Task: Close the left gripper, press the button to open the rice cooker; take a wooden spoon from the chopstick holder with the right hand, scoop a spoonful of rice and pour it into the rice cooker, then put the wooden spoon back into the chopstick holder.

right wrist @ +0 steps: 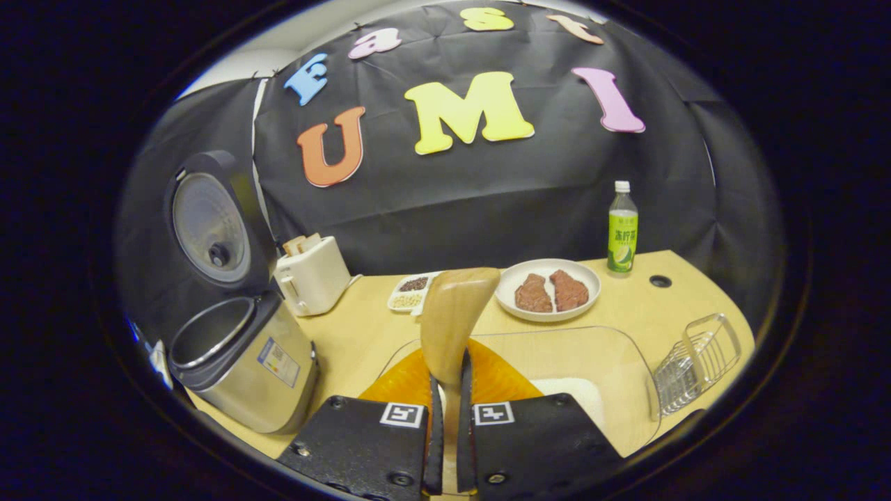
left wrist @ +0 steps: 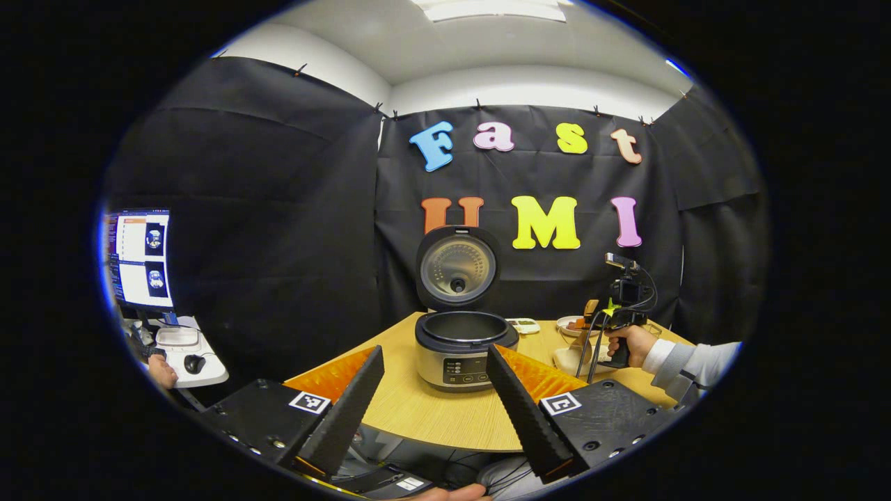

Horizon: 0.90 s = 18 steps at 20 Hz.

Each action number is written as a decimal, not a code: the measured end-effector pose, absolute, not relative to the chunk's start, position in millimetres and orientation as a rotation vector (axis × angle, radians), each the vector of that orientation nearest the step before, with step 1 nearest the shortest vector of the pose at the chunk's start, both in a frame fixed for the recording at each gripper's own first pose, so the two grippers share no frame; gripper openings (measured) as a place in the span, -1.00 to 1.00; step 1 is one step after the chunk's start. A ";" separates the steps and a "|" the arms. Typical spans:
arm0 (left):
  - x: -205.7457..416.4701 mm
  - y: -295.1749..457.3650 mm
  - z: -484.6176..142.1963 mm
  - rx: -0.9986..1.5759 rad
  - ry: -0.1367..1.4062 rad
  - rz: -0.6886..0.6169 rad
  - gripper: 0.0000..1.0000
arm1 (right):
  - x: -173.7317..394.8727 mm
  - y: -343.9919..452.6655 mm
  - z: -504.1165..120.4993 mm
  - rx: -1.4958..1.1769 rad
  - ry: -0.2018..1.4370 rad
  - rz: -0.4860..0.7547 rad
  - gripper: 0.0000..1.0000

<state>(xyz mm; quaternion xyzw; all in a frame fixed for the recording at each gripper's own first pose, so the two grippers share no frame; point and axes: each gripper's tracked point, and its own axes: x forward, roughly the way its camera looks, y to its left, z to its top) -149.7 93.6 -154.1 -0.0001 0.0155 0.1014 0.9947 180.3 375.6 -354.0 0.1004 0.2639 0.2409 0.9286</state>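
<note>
With silver rice cooker point(right wrist: 240, 365) lid up, my right gripper point(right wrist: 445, 390) clamps pale wooden spoon point(right wrist: 452, 316) above clear rice tub point(right wrist: 626, 376), ready to scoop; left gripper point(left wrist: 435, 390) spread apart, idle.

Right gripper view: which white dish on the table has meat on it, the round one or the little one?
The round white plate beside the green bottle holds two meat pieces. The small divided tray near the toaster holds grains instead.

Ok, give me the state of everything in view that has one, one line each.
rice cooker: lid up, pot looks empty
wooden spoon: clamped upright in right claw
left claw: open, holding nothing
clear tub: open, rice inside
plate: two pieces of meat on it
bottle: upright, capped
wire holder: looks empty
</note>
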 end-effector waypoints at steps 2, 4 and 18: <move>-151.2 93.7 -153.1 0.000 0.028 0.201 0.89 | 181.9 373.7 -355.8 0.330 0.593 0.506 -0.74; -150.1 92.4 -151.2 -0.002 0.028 0.197 0.89 | 187.0 368.0 -358.0 0.428 0.639 0.501 -0.75; -149.7 71.2 -144.7 0.034 0.032 0.163 0.89 | 216.0 272.4 -318.9 1.084 0.652 0.371 -0.74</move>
